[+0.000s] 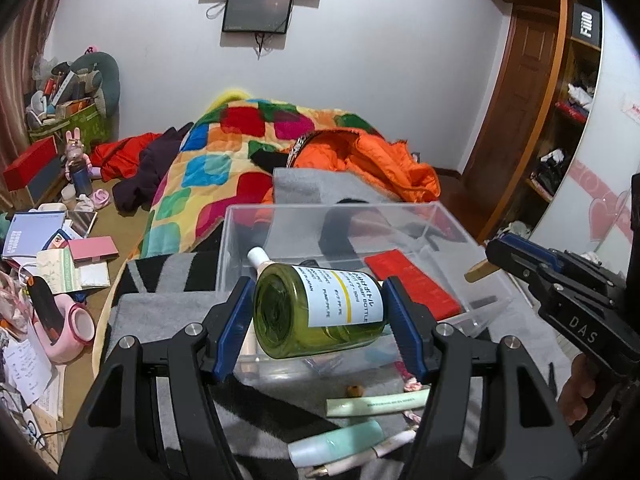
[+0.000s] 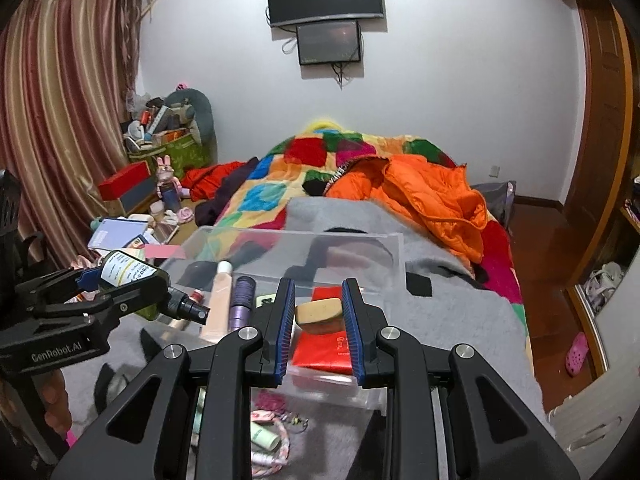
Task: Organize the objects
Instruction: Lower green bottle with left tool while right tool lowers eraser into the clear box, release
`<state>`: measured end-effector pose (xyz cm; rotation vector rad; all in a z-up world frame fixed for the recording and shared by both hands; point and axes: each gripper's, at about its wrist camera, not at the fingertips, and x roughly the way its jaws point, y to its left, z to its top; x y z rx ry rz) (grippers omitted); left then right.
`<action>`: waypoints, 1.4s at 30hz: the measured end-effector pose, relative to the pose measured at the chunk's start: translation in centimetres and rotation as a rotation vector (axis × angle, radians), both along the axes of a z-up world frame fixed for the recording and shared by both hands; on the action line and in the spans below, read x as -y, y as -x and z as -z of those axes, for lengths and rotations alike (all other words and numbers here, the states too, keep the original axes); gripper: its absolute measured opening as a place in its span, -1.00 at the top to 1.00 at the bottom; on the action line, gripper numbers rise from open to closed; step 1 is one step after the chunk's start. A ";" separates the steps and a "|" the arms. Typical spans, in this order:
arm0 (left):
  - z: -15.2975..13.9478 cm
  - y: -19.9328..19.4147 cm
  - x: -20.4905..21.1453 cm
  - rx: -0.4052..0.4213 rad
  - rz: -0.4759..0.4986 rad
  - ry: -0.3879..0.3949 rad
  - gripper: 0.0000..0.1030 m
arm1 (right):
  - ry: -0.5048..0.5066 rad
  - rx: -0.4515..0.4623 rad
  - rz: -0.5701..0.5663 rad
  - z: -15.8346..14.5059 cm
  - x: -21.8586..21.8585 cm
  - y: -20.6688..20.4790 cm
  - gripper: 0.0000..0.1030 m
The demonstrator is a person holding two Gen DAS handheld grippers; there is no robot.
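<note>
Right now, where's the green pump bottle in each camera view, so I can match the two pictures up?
Left wrist view: the green pump bottle is low in the centre, lying sideways, clamped by the left gripper over the clear box.
Right wrist view: the bottle is at the left edge, its black pump pointing right, held in that gripper.
Shared landmark: the red packet inside the clear box.
</note>
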<state>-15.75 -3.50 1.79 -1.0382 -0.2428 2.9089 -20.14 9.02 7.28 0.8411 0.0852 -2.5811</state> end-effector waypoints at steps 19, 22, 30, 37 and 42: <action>3.8 2.1 -0.2 0.086 0.035 0.026 -0.25 | -0.036 0.142 -0.057 4.1 0.8 1.4 0.54; 3.5 2.0 -0.3 0.086 0.051 0.016 -0.25 | -0.038 0.127 -0.057 3.9 0.7 0.8 0.40; 1.9 0.4 -0.8 0.051 0.062 0.033 -0.25 | -0.026 0.100 -0.074 2.7 0.2 -0.6 0.19; 0.4 -1.6 -0.2 0.019 0.046 0.020 -0.33 | -0.070 0.066 -0.131 2.5 0.5 -3.1 0.04; 0.9 -2.9 0.1 0.037 0.047 0.019 -0.33 | -0.118 0.082 -0.158 4.0 0.8 -4.6 0.04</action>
